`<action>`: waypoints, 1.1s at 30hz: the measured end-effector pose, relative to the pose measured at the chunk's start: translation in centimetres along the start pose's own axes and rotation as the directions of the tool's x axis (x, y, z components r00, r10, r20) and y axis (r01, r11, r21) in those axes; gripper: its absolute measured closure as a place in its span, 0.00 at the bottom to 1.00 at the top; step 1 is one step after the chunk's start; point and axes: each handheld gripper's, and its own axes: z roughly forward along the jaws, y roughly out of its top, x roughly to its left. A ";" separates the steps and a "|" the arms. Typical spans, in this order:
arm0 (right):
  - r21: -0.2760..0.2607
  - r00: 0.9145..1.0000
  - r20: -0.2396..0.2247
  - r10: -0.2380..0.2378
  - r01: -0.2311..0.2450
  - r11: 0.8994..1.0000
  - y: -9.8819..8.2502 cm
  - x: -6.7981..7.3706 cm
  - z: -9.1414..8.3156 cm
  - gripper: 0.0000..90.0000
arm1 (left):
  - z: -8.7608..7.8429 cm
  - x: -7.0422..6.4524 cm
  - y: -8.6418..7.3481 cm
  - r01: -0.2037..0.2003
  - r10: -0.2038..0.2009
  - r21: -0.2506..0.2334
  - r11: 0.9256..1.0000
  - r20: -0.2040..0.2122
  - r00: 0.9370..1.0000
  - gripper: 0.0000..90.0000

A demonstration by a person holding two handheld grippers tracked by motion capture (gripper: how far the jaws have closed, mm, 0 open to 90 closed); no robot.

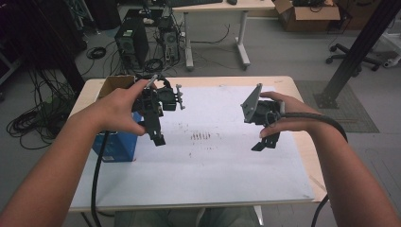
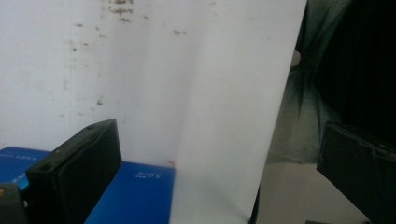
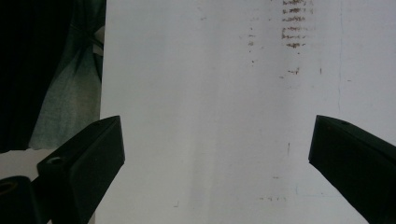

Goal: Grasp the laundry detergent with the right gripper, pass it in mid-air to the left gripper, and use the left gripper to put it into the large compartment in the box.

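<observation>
Both hands hold their grippers above a white sheet [image 1: 208, 161] that covers the table. My left gripper [image 1: 158, 137] hangs over the sheet's left part, close to a blue box [image 1: 118, 144]; its jaws stand wide apart with nothing between them, and the left gripper view looks down on the white sheet [image 2: 196, 93] and the blue box [image 2: 135, 191]. My right gripper [image 1: 265, 142] hovers over the sheet's right part. It is open and empty, its jaws far apart over the bare white sheet [image 3: 210, 130].
Brown smudge marks [image 1: 201, 136] stain the sheet's middle. An open cardboard box [image 1: 113, 84] stands behind the blue box at the table's left edge. Beyond the table are computer towers [image 1: 132, 42], floor cables, a desk, and a black post [image 1: 359, 47] at right.
</observation>
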 end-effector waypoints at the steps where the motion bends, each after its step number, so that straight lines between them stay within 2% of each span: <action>1: 0.006 1.000 -0.003 -0.003 0.003 1.000 0.1 0.0 0.0 0.04 | 0.1 0.0 0.0 -0.007 0.007 0.006 1.000 0.003 1.000 0.00; 4: 0.016 1.000 -0.009 0.000 0.000 1.000 0.2 -0.1 0.2 0.04 | 0.3 0.0 0.2 -0.019 0.019 0.016 1.000 0.008 1.000 0.00; 8: 0.047 1.000 -0.019 0.001 0.000 0.999 0.2 -0.5 0.4 0.04 | 0.4 0.2 0.2 -0.026 0.026 0.003 1.000 0.012 1.000 0.00; 16: 0.084 0.999 -0.030 0.021 -0.019 0.996 -0.1 -1.4 0.6 0.04 | 0.5 0.7 0.0 -0.011 0.011 0.001 1.000 0.008 1.000 0.00; 23: 0.092 0.999 -0.041 0.028 -0.024 0.995 -0.3 -2.2 0.9 0.04 | 0.7 1.2 0.0 -0.016 0.016 -0.004 1.000 0.013 1.000 0.00; 33: 0.099 0.999 -0.038 0.037 -0.033 0.995 -0.4 -2.2 0.9 0.04 | 0.5 1.5 -0.2 -0.016 0.016 -0.013 1.000 0.010 1.000 0.00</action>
